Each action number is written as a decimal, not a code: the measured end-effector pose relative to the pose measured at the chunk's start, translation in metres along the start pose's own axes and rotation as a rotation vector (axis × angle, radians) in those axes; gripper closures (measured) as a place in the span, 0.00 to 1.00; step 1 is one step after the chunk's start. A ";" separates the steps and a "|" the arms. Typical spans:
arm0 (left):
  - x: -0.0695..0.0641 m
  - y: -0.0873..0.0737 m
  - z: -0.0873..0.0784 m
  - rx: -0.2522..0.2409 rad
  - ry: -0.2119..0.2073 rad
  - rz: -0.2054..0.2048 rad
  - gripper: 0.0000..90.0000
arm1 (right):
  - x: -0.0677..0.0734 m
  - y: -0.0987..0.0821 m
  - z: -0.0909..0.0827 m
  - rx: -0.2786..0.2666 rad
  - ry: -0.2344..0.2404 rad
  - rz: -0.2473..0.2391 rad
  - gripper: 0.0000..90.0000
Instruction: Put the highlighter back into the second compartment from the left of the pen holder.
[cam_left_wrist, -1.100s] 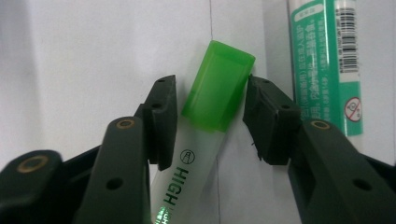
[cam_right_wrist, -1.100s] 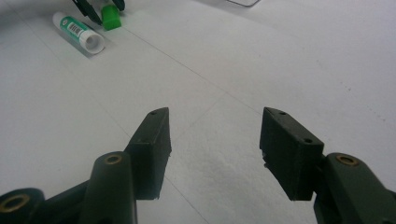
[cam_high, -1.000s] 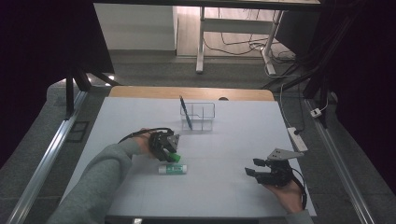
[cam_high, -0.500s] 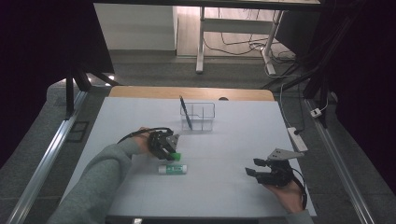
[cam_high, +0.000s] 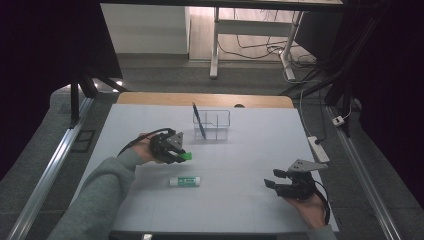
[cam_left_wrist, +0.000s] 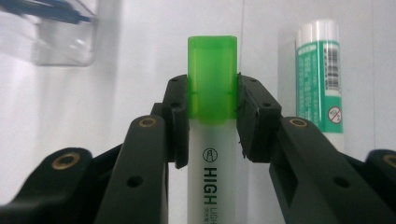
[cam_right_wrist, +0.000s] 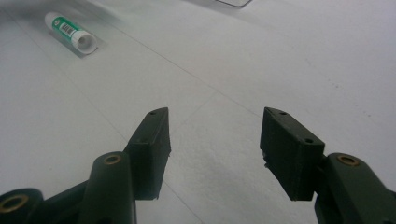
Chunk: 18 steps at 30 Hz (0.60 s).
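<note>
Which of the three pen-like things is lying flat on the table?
The white glue stick with the green label lies flat. The highlighter is gripped, and the blue pen stands in the holder.

Bright, evenly lit white table (cam_high: 150, 125) against dark surroundings — soft shadows only; the close gripper views are slightly blurred.

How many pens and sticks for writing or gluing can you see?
3. A green highlighter is clamped in the left gripper. A glue stick lies on the table. A blue pen leans in the clear holder. More could hide there.
</note>
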<state>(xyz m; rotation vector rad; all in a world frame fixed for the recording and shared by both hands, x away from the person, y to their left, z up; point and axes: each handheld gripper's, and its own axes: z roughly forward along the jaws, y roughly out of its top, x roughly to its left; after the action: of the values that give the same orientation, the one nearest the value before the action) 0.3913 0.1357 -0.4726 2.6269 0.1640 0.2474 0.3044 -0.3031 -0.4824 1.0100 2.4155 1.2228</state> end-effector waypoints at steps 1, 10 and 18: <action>-0.001 -0.001 -0.002 -0.011 0.009 -0.010 0.74 | 0.000 0.000 -0.001 -0.005 -0.004 0.000 0.47; -0.004 -0.004 -0.026 -0.103 0.101 -0.101 0.74 | -0.005 -0.002 -0.003 -0.013 -0.025 0.006 0.47; -0.007 -0.006 -0.040 -0.191 0.147 -0.167 0.74 | -0.008 -0.002 -0.002 -0.019 -0.040 -0.005 0.46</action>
<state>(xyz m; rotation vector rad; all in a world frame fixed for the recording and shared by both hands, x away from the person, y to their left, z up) 0.3760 0.1584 -0.4416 2.3897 0.3881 0.3794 0.3081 -0.3104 -0.4831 1.0120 2.3712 1.2096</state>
